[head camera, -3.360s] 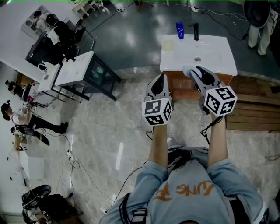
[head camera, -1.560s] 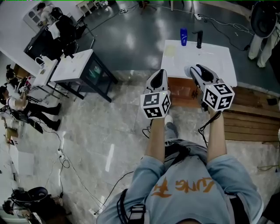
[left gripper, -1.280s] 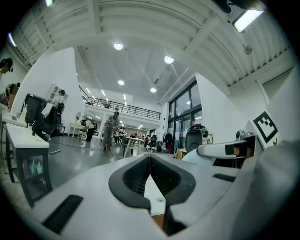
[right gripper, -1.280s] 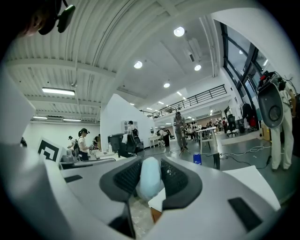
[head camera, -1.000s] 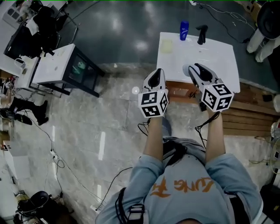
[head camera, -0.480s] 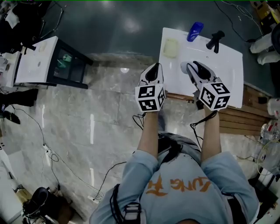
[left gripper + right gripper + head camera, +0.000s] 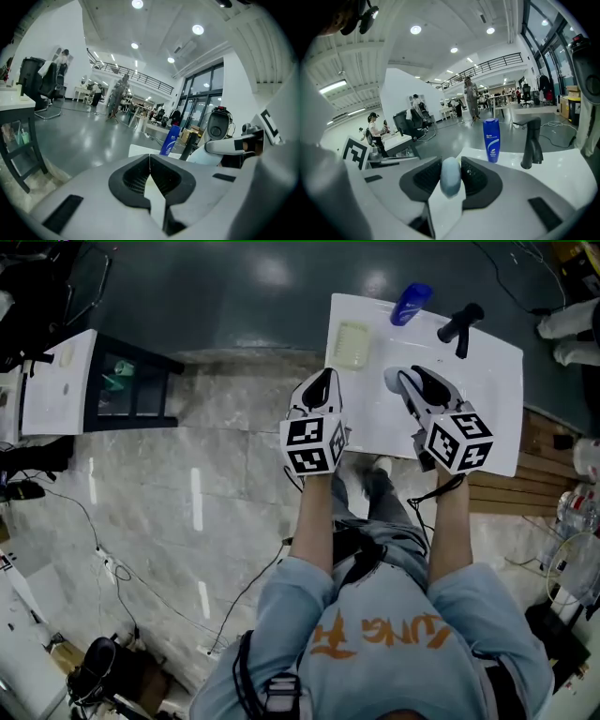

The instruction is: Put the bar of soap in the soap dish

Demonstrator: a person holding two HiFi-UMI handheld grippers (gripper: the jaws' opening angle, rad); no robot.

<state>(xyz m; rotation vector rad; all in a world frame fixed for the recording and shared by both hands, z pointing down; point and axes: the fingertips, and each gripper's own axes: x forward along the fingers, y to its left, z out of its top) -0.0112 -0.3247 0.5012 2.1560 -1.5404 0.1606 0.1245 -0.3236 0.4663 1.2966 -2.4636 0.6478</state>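
A pale blue oval bar of soap (image 7: 451, 177) sits upright between the pads of my right gripper (image 7: 451, 164), which is shut on it. In the head view that gripper (image 7: 405, 382) hangs over the white sink counter (image 7: 487, 418), with the soap (image 7: 395, 381) at its tip. The pale green soap dish (image 7: 352, 343) lies on the counter's far left corner, left of and beyond the soap. My left gripper (image 7: 319, 392) is at the counter's left edge, just short of the dish. Its jaws (image 7: 150, 157) meet with nothing between them.
A blue bottle (image 7: 411, 304) and a black faucet (image 7: 459, 326) stand at the counter's far edge; both show in the right gripper view as bottle (image 7: 491, 139) and faucet (image 7: 532, 142). A dark cabinet (image 7: 127, 381) stands at left, wooden slats (image 7: 548, 465) at right.
The person has walked up to the sink. Both grippers have moved forward and down and now reach over the counter. The soap stays in the right gripper.
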